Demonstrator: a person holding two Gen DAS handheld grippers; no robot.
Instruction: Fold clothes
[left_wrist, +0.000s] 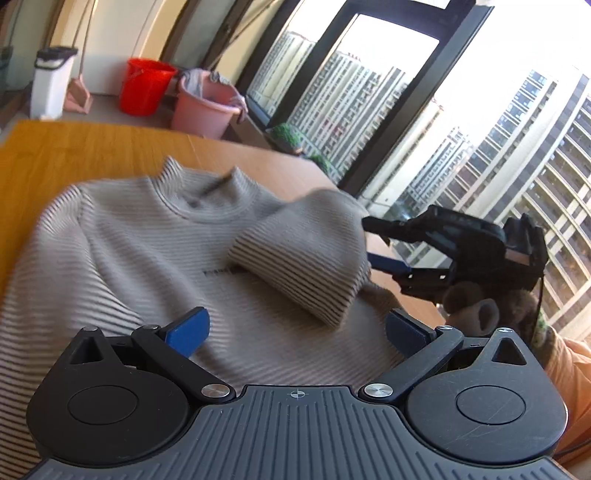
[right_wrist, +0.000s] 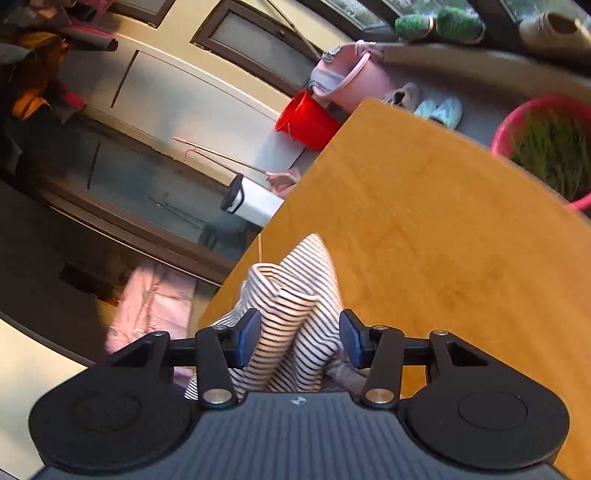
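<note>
A grey striped sweater (left_wrist: 122, 243) lies on the wooden table (left_wrist: 74, 155), collar toward the far edge. Its right sleeve (left_wrist: 303, 251) is folded across the chest, cuff toward me. My left gripper (left_wrist: 295, 332) is open and empty just above the sweater's lower body. My right gripper (left_wrist: 373, 243) shows at the right in the left wrist view, at the sleeve's outer side. In the right wrist view striped sleeve fabric (right_wrist: 295, 317) lies between the pads of my right gripper (right_wrist: 300, 339), which stand apart around it without clear pressing.
A red bucket (left_wrist: 146, 86), a pink bucket (left_wrist: 207, 107) and a white bin (left_wrist: 50, 85) stand on the floor beyond the table. Large windows run along the right. A pink basin with greenery (right_wrist: 546, 147) sits past the table edge. Bare table (right_wrist: 443, 221) lies ahead of the right gripper.
</note>
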